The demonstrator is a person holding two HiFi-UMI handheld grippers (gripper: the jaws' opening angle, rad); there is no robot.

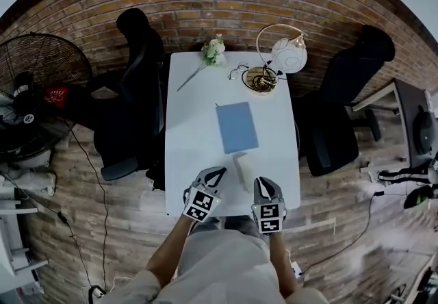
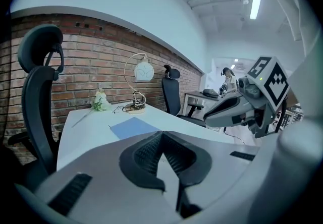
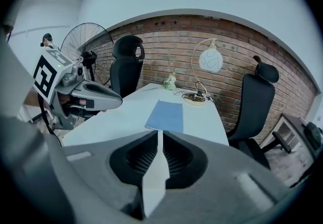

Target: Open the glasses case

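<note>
We hold the right gripper (image 3: 160, 135) with jaws closed, pointing at a blue pad (image 3: 166, 115) on the white tabletop (image 3: 121, 117).

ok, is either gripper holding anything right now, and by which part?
Nothing is held. The left gripper and right gripper both have their jaws together and empty; the glasses case lies on the table between them, ungripped.
</note>
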